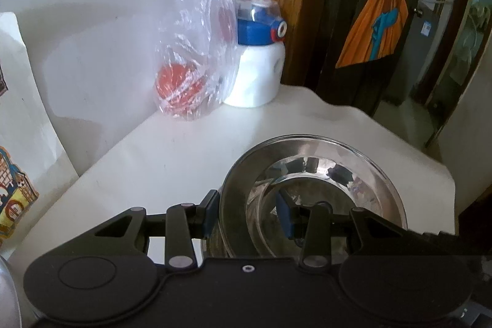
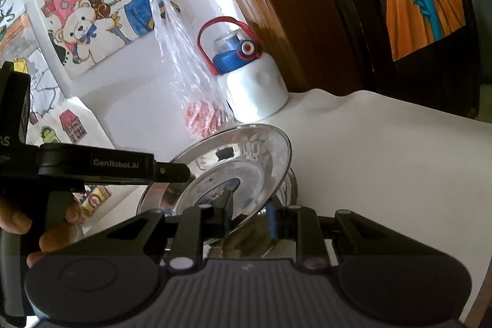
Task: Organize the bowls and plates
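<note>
Left wrist view shows the left gripper (image 1: 249,217) with its jaws parted astride the near rim of a steel bowl (image 1: 313,189), one blue pad outside the wall and one inside; whether the pads press the metal cannot be told. The bowl sits on the white table (image 1: 172,162), with what looks like a second rim beneath it, suggesting a stack already begun.

Right wrist view shows the right gripper (image 2: 249,220) spread open around the near edge of a steel plate (image 2: 240,168) that is tilted, its far side raised above the bowl under it. The left gripper's finger (image 2: 172,171) touches the plate's left rim, and a hand (image 2: 46,232) grips that tool's handle at the frame's left edge. The plate appears close to being seated or lifted clear; which one cannot be judged, and the sorting is not finished.

Beyond the dishes, a clear plastic bag (image 1: 196,45) holding red items leans beside a white bottle (image 1: 258,73) with a blue lid, both near the wall. Open tabletop lies to the right and ahead, ending in a rippled far edge (image 2: 384,97) by the dark doorway, so any sliding rightward has room but a drop beyond.
</note>
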Available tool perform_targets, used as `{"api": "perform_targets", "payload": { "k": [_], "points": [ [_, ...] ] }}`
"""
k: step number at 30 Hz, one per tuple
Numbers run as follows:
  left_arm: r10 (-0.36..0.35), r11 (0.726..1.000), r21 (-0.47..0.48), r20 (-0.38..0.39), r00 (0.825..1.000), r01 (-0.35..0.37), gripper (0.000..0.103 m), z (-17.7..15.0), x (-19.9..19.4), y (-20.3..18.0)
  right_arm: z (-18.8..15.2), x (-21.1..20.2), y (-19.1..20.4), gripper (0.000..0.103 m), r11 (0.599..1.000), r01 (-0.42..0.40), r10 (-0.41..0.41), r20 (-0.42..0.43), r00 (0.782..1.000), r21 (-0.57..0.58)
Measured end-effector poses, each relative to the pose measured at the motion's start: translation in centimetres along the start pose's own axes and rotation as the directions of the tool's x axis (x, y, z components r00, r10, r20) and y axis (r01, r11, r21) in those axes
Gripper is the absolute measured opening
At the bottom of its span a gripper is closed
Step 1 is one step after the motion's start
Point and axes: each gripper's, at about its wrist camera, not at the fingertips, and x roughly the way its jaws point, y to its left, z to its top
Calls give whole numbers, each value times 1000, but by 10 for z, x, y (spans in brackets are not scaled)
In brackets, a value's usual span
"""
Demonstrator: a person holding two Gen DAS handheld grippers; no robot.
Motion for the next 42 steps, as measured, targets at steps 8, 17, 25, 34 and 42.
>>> {"api": "perform_targets", "payload": {
  "k": [8,17,25,34,42],
  "points": [
    [7,1000,-4,-15,1000,-7,42,-10,7,3,-5,7,3,30,999,18,-18,-18,1000,-46],
    [41,999,32,-4,999,-40,42,-18,5,0,-8,7,19,35,985,61,-63,-3,998,-161],
    [49,998,27,-6,999,-49,42,-26,5,2,-12,7,32,42,966,92,-92,11,996,-243],
    [34,999,39,5,999,-34,42,-27,2,-2,-16,5,37,48,953,105,-101,28,994,-284],
    [40,999,11,19,999,-40,50,-28,-9,1,-18,2,34,75,950,124,-118,38,992,-288]
  ]
}}
